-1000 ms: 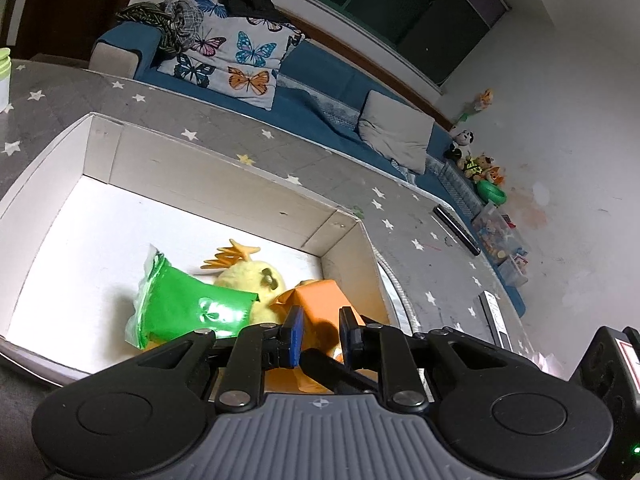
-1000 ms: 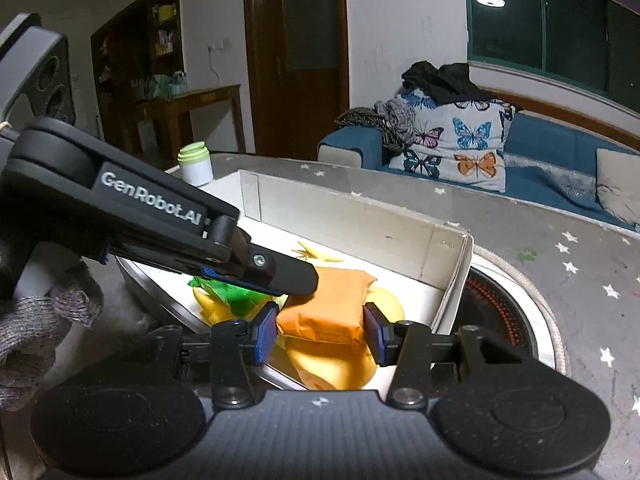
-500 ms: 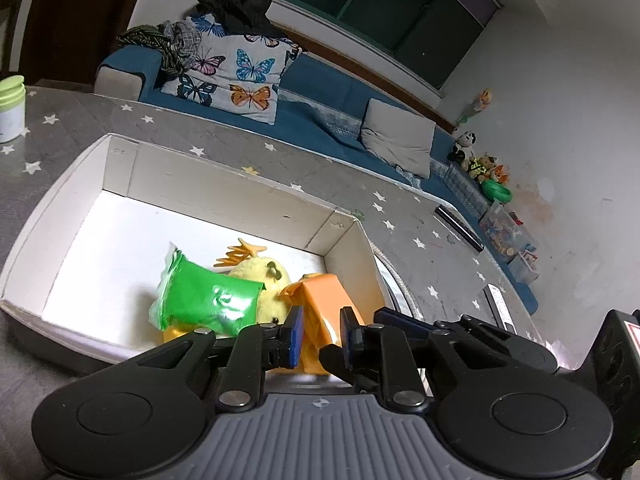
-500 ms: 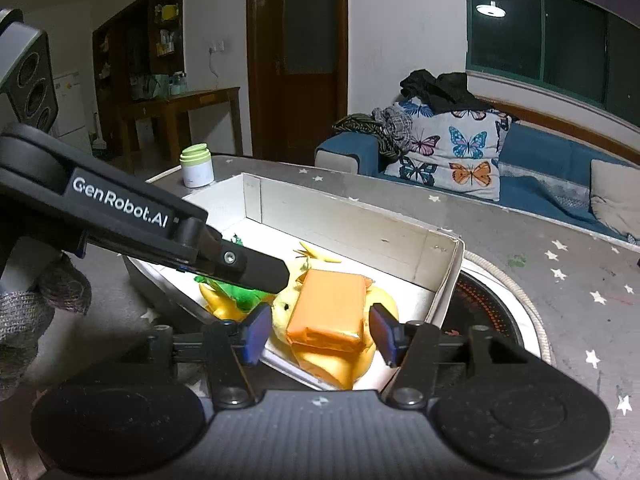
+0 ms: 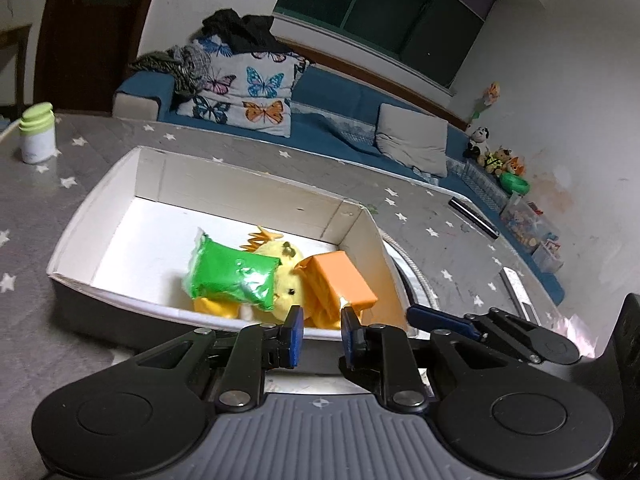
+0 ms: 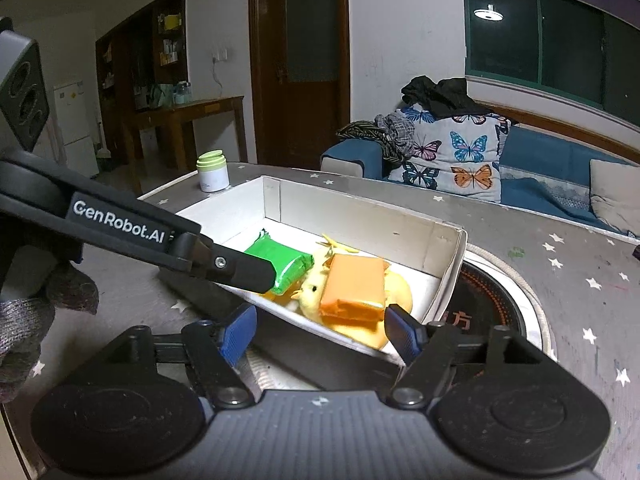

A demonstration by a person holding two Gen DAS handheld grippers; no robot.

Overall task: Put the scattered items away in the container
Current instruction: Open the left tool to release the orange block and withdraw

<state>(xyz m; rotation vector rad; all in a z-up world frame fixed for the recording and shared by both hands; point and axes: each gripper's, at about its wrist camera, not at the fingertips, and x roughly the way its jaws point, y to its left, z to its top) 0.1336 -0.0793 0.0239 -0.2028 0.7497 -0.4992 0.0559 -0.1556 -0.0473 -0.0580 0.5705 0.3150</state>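
A white cardboard box (image 5: 248,184) (image 6: 372,216) stands on the grey star-print table. Inside lie a green packet (image 5: 230,274) (image 6: 282,262), a yellow plush chick (image 5: 286,280) (image 6: 310,294) and an orange packet (image 5: 340,282) (image 6: 352,288) resting on the chick. My left gripper (image 5: 320,336) is empty, its jaws a narrow gap apart, just in front of the box's near wall. My right gripper (image 6: 320,330) is open wide and empty, held back from the box's near corner. The left gripper's arm (image 6: 160,240) crosses the right wrist view.
A white jar with a green lid (image 5: 38,132) (image 6: 213,170) stands on the table's far left. A round black hob (image 6: 488,308) lies right of the box. A dark remote (image 5: 474,218) and a white remote (image 5: 518,290) lie on the table's right. A blue sofa (image 5: 340,120) is behind.
My right gripper opened, let go of the orange packet onto the chick in the box, and drew back. My left gripper also drew back from the box.
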